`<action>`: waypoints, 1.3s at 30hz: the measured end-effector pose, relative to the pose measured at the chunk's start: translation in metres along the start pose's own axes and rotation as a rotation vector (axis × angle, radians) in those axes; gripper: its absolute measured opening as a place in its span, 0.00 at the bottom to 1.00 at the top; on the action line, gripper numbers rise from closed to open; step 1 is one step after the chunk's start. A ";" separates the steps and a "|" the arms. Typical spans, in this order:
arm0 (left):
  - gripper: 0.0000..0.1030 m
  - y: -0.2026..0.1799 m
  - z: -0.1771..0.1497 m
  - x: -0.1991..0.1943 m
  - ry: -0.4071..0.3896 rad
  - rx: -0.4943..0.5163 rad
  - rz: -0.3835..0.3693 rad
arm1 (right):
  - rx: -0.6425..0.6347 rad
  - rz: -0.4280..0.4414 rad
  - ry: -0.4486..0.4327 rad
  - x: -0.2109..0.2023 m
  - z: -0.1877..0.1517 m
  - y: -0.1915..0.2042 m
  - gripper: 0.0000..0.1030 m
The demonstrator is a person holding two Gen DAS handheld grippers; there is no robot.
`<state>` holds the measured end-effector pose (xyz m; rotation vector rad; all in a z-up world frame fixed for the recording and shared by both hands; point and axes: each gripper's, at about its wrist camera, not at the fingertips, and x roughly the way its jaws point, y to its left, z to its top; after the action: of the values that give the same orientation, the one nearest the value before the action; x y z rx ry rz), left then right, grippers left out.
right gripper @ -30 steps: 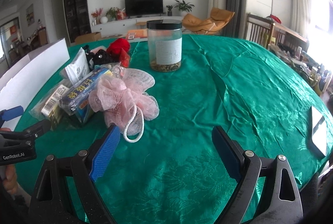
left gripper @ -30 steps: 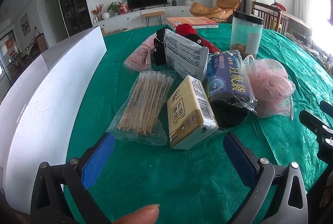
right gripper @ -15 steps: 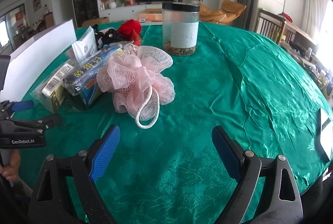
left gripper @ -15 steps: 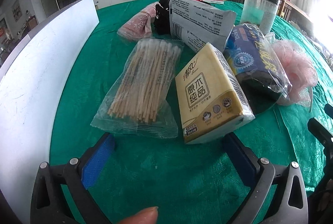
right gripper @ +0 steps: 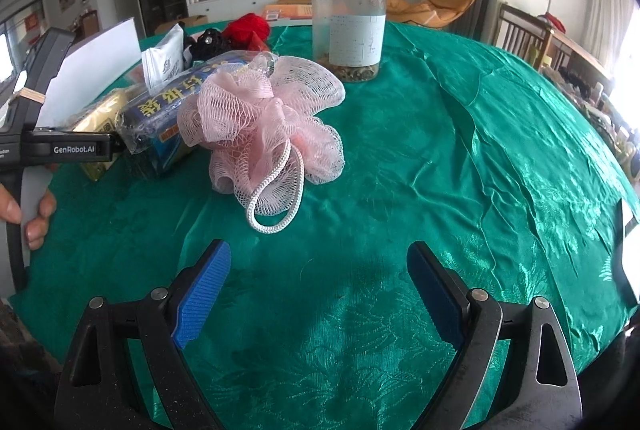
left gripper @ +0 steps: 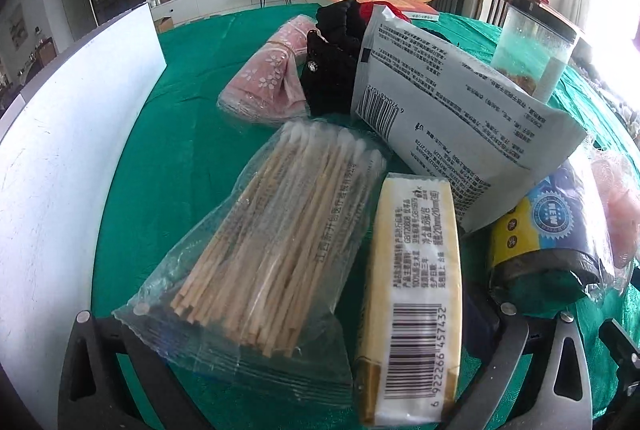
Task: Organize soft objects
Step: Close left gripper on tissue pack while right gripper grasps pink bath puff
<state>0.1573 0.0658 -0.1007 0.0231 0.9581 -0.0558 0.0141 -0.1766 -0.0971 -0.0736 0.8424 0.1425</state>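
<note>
Blue-padded right fingers (right gripper: 320, 294) wide apart, holding nothing

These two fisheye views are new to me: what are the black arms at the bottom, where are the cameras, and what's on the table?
Each view comes from a camera on a hand-held gripper, looking along its fingers. The right gripper is open and empty over the green tablecloth, facing a pink mesh sponge and a jar. The left gripper straddles a cotton swab bag and a yellow tissue pack; whether it grips is unclear. A hand holds it.
</note>
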 end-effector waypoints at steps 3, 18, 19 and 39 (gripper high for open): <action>1.00 -0.002 -0.001 -0.001 0.000 0.000 -0.001 | 0.001 0.001 0.021 0.004 -0.002 0.001 0.89; 1.00 -0.003 0.000 -0.001 -0.002 -0.001 -0.002 | 0.017 0.009 -0.002 0.006 -0.004 -0.001 0.90; 1.00 -0.002 -0.002 -0.001 -0.002 -0.001 -0.002 | 0.017 0.009 -0.002 0.006 -0.004 -0.001 0.90; 1.00 -0.002 -0.001 -0.001 -0.002 -0.001 -0.002 | 0.379 -0.043 -0.035 0.017 0.043 -0.094 0.89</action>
<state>0.1560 0.0638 -0.1007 0.0209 0.9559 -0.0572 0.0710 -0.2629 -0.0804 0.2651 0.8205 -0.0577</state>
